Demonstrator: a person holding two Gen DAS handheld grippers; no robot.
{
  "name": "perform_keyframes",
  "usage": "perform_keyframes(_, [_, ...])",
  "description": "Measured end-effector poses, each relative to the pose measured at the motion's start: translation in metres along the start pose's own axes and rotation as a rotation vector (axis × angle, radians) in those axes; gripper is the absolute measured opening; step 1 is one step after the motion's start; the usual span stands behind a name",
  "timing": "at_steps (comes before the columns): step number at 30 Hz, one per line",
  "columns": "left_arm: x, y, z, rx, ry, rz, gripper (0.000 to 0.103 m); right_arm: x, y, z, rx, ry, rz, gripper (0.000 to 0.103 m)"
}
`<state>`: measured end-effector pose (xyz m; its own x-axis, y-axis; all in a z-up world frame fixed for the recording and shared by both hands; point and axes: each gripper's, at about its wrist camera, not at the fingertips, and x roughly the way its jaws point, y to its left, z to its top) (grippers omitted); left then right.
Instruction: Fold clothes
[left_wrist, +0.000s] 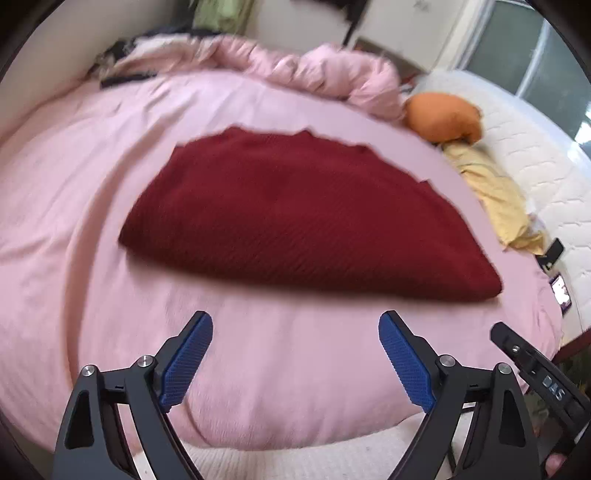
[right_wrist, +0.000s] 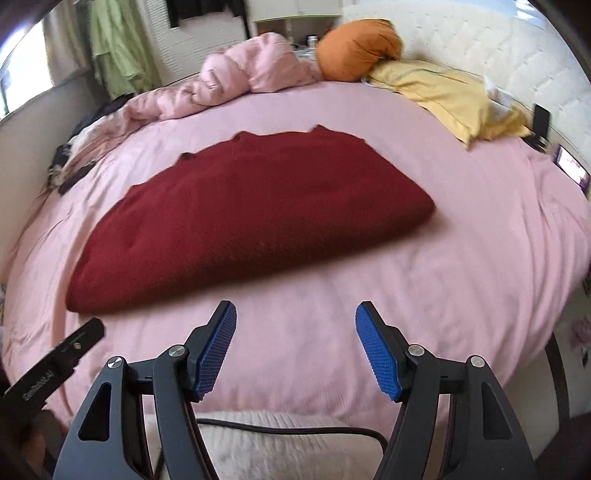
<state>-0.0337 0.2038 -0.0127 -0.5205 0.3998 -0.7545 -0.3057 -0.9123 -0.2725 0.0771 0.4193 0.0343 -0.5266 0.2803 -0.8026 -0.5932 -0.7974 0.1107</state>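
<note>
Blue ribbed pads tip both claws, each released with nothing between them: the left gripper (left_wrist: 295, 332) and right gripper (right_wrist: 295, 321) hover over the pink bedsheet (left_wrist: 277, 387). Just beyond them, apart from both, lies the folded dark-red knitted garment (left_wrist: 295, 218), long axis crosswise (its jagged edge faces away). Farther back sit a bunched pink quilt (left_wrist: 325, 70), orange cushion (right_wrist: 354, 48) and yellow pillow (right_wrist: 450, 99); motion blur hides details.

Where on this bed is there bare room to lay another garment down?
Bare pink sheet lies between the folded red sweater and the near edge, and right of the sweater up to the yellow pillow. The far side is crowded: bunched pink duvet, orange cushion, and phones by the headboard.
</note>
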Motion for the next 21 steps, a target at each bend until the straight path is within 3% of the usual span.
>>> perform_keyframes(6, [0.01,0.006,0.0,-0.043,0.05,-0.026,0.091,-0.001,0.004,0.001,-0.03,-0.014,-0.014,0.068])
perform_keyframes(21, [0.002,0.013,0.007,-0.054,0.018,-0.065,0.091,-0.005,0.03,-0.007,-0.15,-0.042,-0.052,0.068])
